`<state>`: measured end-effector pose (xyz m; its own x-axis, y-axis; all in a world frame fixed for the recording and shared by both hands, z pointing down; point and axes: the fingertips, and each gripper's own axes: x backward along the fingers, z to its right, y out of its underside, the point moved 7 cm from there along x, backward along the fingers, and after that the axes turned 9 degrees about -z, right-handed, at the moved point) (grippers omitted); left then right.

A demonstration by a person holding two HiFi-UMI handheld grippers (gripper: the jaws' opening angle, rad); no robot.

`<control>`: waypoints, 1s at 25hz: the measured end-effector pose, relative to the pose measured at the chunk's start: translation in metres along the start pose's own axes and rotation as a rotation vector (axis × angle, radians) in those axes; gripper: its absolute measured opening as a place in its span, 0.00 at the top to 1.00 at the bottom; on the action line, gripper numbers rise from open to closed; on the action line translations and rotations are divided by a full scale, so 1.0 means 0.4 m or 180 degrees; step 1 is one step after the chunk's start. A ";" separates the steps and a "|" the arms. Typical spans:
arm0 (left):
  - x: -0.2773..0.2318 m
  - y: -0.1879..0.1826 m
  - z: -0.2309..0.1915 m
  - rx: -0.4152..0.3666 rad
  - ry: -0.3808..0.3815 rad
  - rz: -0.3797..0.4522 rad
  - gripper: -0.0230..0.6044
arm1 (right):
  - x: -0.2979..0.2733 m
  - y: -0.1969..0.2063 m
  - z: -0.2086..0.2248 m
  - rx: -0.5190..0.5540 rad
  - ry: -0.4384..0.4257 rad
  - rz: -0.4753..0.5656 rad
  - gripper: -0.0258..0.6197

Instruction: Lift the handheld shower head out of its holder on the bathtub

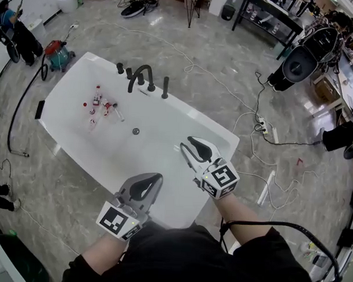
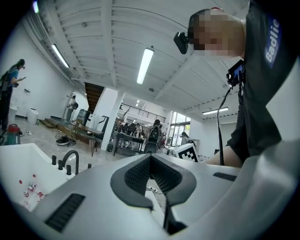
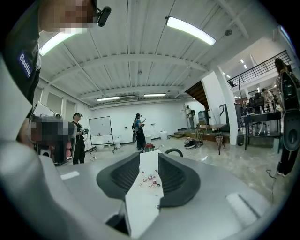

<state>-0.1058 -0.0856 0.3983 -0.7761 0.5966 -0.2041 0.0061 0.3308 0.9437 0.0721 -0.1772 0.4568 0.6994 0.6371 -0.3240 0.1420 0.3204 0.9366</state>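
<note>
The white bathtub (image 1: pixel 73 113) lies ahead of me in the head view. On its far rim stands a black arched faucet (image 1: pixel 141 75) with several black fittings; the upright black handheld shower head (image 1: pixel 165 88) stands in its holder at the right end of the row. My left gripper (image 1: pixel 158 177) hovers over the near rim, shut with nothing in it. My right gripper (image 1: pixel 186 142) is over the tub's near right part, open and empty, well short of the shower head. In the right gripper view the tub floor shows through the gap of the right gripper (image 3: pixel 149 157). The faucet (image 2: pixel 70 159) shows low on the left of the left gripper view.
Small red and white bottles (image 1: pixel 100 104) lie in the tub near the drain (image 1: pixel 136 131). A red vacuum (image 1: pixel 57 53) and black hose (image 1: pixel 18 114) are left of the tub. Cables and a power strip (image 1: pixel 264 126) lie on the floor to the right. People stand far off.
</note>
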 end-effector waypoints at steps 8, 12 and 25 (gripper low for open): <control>-0.094 -0.001 -0.008 0.0029 -0.0340 0.0020 0.96 | -0.107 0.006 0.191 0.0010 -0.0173 -0.0076 0.74; -0.107 -0.004 -0.049 0.0072 -0.0458 0.0046 0.96 | -0.193 0.018 0.267 -0.0030 -0.0150 -0.0159 0.70; -0.103 0.049 -0.241 0.0068 -0.0493 -0.0089 0.96 | -0.542 0.092 0.437 0.0105 -0.0007 -0.0385 0.66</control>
<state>-0.1345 -0.1744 0.4504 -0.6697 0.6920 -0.2695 0.0007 0.3634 0.9316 0.0481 -0.4259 0.5848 0.6774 0.5935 -0.4347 0.2484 0.3717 0.8945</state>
